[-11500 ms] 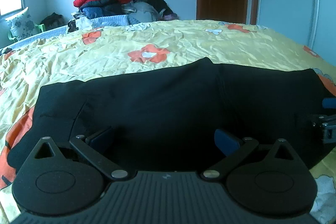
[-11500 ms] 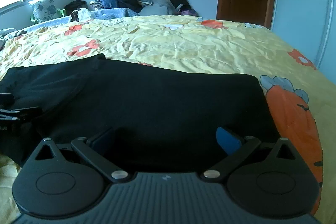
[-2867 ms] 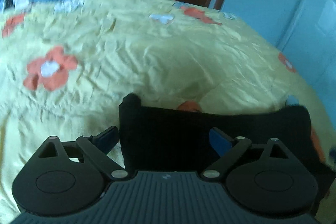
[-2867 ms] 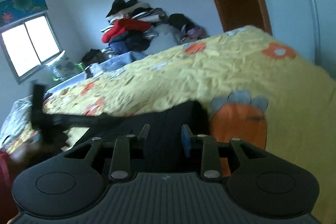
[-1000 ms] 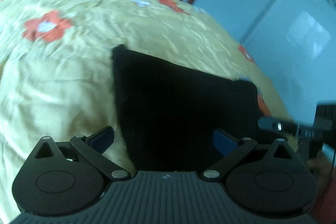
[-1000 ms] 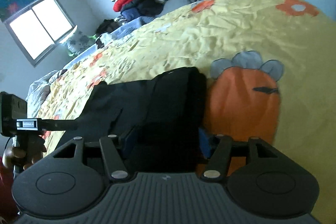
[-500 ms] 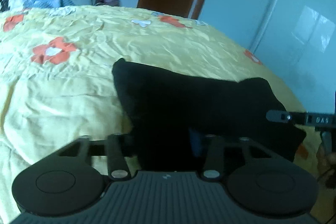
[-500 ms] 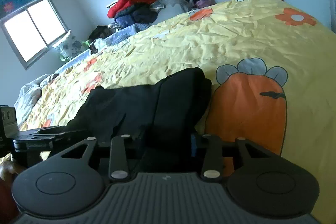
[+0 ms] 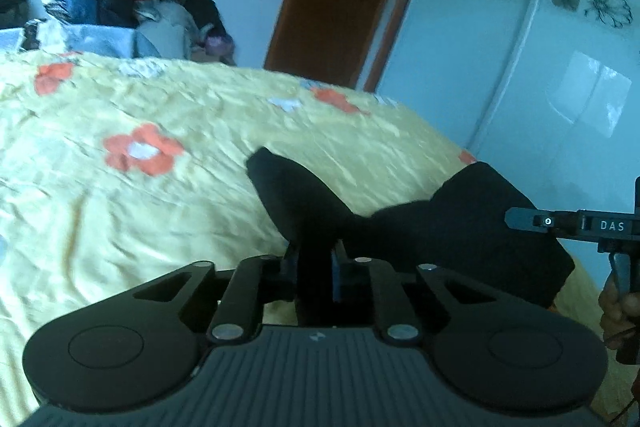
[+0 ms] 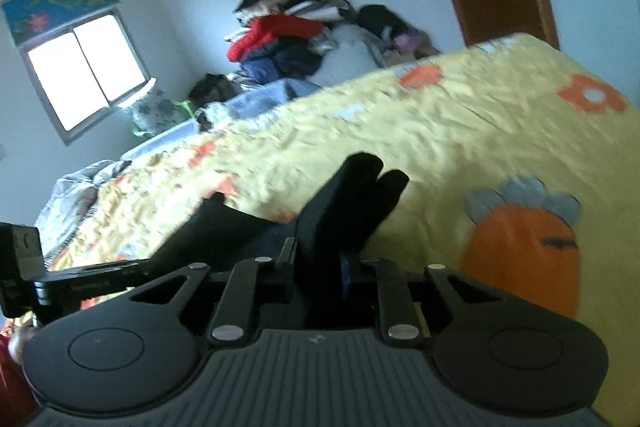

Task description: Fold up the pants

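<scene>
The left gripper point(image 9: 315, 265) and right gripper point(image 10: 316, 269) each pinch an end of the black pants point(image 9: 440, 227), lifted over the bed's point(image 9: 120, 227) near edge. Next, probably carry them and lay them down flat.

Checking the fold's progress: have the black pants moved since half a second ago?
Yes. The black pants, clamped in both tongs, have lifted off the yellow floral bedsheet, their near edge bunched upward.

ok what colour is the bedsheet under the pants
Yellow with orange flowers; the bedsheet shows best in the left wrist view.
</scene>
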Demonstrator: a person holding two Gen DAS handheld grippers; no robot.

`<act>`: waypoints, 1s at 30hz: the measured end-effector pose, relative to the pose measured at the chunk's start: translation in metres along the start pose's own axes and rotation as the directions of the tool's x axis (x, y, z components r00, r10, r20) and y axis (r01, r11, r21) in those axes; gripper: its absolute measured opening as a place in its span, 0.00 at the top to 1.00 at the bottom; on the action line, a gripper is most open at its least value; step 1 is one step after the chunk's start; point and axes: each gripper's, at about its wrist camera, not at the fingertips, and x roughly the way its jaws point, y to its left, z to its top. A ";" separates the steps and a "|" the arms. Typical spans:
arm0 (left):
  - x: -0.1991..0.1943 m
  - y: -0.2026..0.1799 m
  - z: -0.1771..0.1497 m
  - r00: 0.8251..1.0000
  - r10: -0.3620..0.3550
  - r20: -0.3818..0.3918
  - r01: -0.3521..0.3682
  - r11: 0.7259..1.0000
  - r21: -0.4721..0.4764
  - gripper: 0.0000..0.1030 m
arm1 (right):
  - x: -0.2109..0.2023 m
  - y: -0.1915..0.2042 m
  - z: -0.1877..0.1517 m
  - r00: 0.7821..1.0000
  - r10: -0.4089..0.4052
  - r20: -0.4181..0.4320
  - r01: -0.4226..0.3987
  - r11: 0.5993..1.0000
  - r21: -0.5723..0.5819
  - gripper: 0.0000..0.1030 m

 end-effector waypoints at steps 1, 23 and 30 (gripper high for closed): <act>-0.004 0.003 0.002 1.000 0.015 0.012 -0.015 1.000 0.000 0.93 | 0.004 0.006 0.003 1.000 0.012 0.001 -0.012 1.000 -0.007 0.82; 0.003 0.012 0.002 0.994 0.017 -0.109 -0.018 1.000 -0.008 0.09 | 0.003 -0.058 -0.006 0.992 -0.118 -0.055 0.126 0.977 0.173 0.06; 0.026 0.056 -0.015 0.968 -0.164 -0.189 0.096 0.942 -0.322 0.01 | 0.036 -0.050 -0.016 0.982 -0.037 -0.187 0.047 0.998 0.047 0.03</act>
